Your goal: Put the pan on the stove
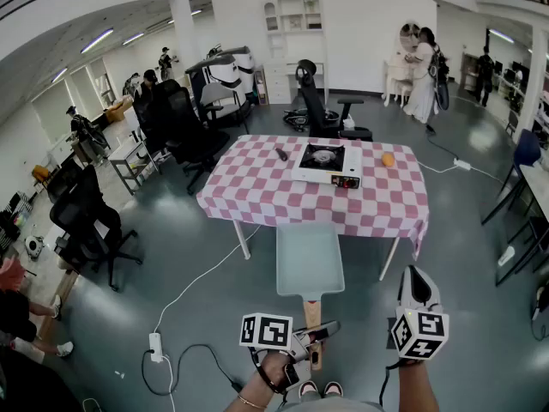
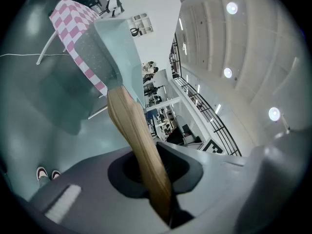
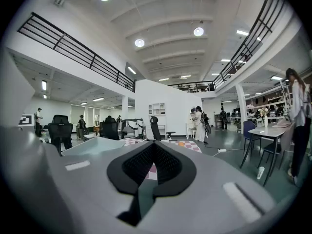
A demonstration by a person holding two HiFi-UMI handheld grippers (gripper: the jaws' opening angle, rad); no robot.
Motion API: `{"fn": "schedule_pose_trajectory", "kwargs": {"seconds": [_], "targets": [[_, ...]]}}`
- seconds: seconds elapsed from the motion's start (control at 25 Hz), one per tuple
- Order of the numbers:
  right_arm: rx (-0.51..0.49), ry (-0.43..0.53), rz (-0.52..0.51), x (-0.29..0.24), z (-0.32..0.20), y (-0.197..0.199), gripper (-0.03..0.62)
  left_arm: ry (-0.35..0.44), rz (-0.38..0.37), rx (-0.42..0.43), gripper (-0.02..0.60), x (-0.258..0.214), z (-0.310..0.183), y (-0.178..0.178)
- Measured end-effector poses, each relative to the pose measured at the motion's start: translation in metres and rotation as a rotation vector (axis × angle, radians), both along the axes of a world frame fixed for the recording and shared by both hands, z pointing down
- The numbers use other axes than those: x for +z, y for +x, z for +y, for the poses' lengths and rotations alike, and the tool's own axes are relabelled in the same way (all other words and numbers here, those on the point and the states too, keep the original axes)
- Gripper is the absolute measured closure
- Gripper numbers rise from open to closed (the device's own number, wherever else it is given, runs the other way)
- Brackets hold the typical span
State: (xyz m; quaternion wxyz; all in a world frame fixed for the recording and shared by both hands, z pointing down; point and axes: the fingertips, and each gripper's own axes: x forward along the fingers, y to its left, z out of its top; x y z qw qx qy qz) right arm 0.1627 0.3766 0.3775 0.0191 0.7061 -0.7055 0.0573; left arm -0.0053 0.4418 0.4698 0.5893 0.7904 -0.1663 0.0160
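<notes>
The pan (image 1: 309,260) is a pale teal square one with a wooden handle (image 1: 312,313). It hangs in the air in front of the table, level and well short of it. My left gripper (image 1: 313,343) is shut on the end of the handle (image 2: 139,140), with the pan's body (image 2: 105,48) stretching away from the jaws. The stove (image 1: 327,163), a white portable burner with a black top, stands on the pink-checked table (image 1: 257,187). My right gripper (image 1: 414,286) is held low at the right, shut and empty (image 3: 146,189), pointing toward the table (image 3: 168,143).
An orange (image 1: 388,159) lies right of the stove and a small black object (image 1: 281,154) lies left of it. Black office chairs (image 1: 184,127) stand to the left of and behind the table. A power strip (image 1: 155,345) and cables lie on the floor. People stand at the back right (image 1: 422,71).
</notes>
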Motion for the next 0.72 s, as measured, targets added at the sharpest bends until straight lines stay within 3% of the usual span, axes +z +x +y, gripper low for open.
{"fn": "schedule_pose_trajectory", "kwargs": {"seconds": [0.72], "targets": [[0.061, -0.011, -0.066, 0.015, -0.003, -0.009, 0.585, 0.010, -0.017, 0.013, 0.538, 0.009, -0.010, -0.028]]}}
